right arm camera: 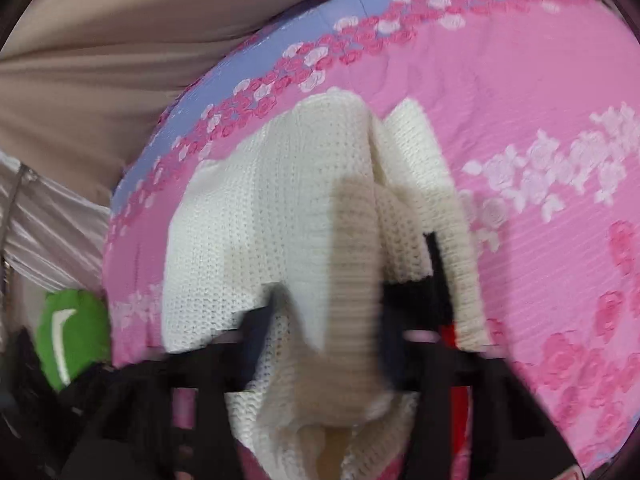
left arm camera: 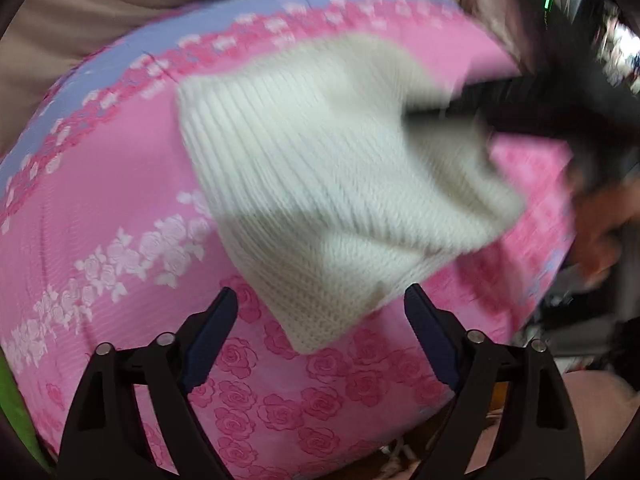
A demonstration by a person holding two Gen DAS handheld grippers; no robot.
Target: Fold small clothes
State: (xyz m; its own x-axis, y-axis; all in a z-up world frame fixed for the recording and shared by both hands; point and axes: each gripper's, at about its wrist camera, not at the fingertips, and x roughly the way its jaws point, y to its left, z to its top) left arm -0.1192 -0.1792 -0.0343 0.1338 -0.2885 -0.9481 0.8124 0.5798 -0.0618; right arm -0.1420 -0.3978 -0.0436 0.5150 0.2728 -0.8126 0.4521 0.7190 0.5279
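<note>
Through my left wrist camera, my left gripper [left arm camera: 320, 312] hangs with its jaws spread wide and nothing between them, over the pink rose-printed bedspread [left arm camera: 120, 184]. The white knit garment [left arm camera: 304, 184] lies ahead of me, its near corner reaching down into the gap between my fingertips without touching either one, as far as I can tell. Its right side is lifted and blurred where my right gripper [left arm camera: 452, 116] comes in dark from the upper right, with a hand [left arm camera: 600, 232] blurred behind it. To the left of the garment the bedspread is bare out to the lilac border [left arm camera: 80, 84] at the far edge. Beyond that edge hangs beige fabric [left arm camera: 100, 4]. At the right edge of the bed there is dark clutter I cannot make out.

Through my right wrist camera, my right gripper [right arm camera: 320, 316] has its jaws closed on a bunched fold of the white knit garment [right arm camera: 248, 216], which drapes over them and hides much of the fingers; the picture is blurred. The rest of the garment spreads away from me across the bedspread [right arm camera: 540, 100], stopping short of the lilac border [right arm camera: 192, 128]. To the right the bedspread is open. Off the left edge sits a green item with a white mark [right arm camera: 72, 336], below pale satiny cloth [right arm camera: 52, 232] and more beige fabric [right arm camera: 120, 40].
</note>
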